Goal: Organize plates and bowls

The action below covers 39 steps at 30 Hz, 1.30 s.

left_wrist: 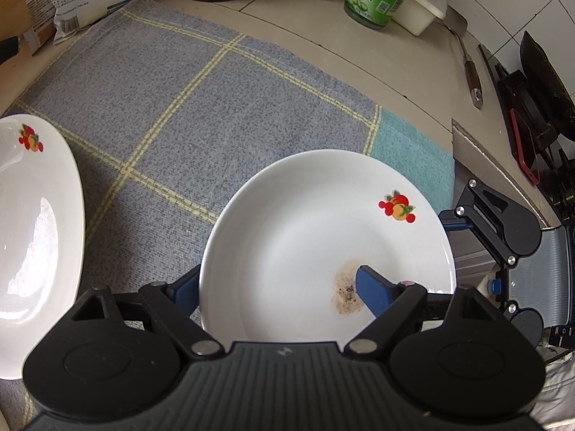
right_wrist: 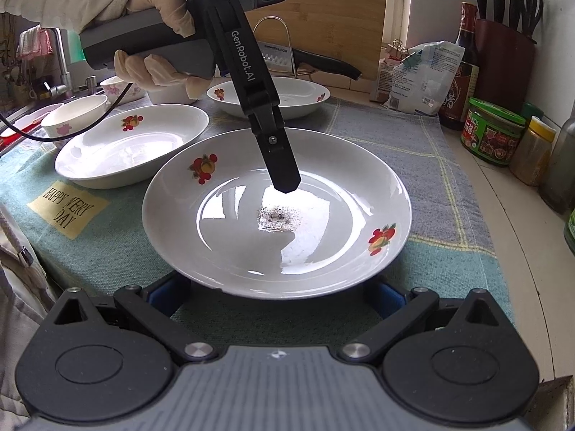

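A round white plate (left_wrist: 323,237) (right_wrist: 276,215) with fruit prints and a dark stain in its well lies on the checked cloth (left_wrist: 179,107). My left gripper (left_wrist: 276,280), held by a gloved hand (right_wrist: 161,18), stands open astride the plate's rim. One of its fingertips (right_wrist: 285,179) hovers just over the stain, and the other is outside, tucked under the rim. My right gripper (right_wrist: 275,296) is open at the opposite edge, both tips hidden beneath the plate's near rim. One of its fingers (left_wrist: 454,223) shows beside the plate.
An oval dish (right_wrist: 133,143) (left_wrist: 36,233) and another fruit-print plate (right_wrist: 273,97) lie further along the cloth, with two small bowls (right_wrist: 75,115) by the sink. Jars (right_wrist: 492,133), bottles and a knife block (right_wrist: 503,46) line the wall. A stove with a wok (left_wrist: 539,82) borders the cloth's end.
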Tool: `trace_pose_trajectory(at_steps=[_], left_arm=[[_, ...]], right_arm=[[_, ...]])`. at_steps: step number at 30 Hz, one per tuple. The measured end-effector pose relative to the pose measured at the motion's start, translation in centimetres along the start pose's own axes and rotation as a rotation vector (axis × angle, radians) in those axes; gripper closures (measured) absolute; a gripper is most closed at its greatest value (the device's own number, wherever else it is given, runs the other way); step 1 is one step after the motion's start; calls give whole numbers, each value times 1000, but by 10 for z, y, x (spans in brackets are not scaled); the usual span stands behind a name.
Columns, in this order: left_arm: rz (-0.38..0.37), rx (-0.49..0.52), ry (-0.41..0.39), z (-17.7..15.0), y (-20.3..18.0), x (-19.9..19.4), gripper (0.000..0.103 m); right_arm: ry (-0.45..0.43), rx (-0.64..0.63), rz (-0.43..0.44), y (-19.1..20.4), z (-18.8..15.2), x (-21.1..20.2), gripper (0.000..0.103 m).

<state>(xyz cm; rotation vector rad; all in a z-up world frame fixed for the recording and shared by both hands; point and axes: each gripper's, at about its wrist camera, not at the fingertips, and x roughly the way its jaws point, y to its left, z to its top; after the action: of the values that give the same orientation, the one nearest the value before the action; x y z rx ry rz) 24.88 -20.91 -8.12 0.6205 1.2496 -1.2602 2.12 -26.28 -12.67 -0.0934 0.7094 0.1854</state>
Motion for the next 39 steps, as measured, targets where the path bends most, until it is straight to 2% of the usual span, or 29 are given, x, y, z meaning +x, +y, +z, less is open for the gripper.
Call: trace_pose_trajectory(at_steps=[5,8,11,17,27,39], left_arm=[[-11,-12,17,4,2,0,16],[-10,-16,29,5,3,-1,23],[-12,-27,38,7,5,-2,26],[-8,-26,54,9,4,-3,26],[-2,-16,58,10,2,-1,26],[13,22,77,13,-1,2,26]], right_arm=[[-3,-13,13,-2,1,0,0],[-9,-18,18,-3,1,1,0],[-14,-24,26,-4,1,2,0],[-14,-37,41,-6,2,4,0],[32,-55,62,-8,9,8,0],[72,-61,39,-4,14,9,0]])
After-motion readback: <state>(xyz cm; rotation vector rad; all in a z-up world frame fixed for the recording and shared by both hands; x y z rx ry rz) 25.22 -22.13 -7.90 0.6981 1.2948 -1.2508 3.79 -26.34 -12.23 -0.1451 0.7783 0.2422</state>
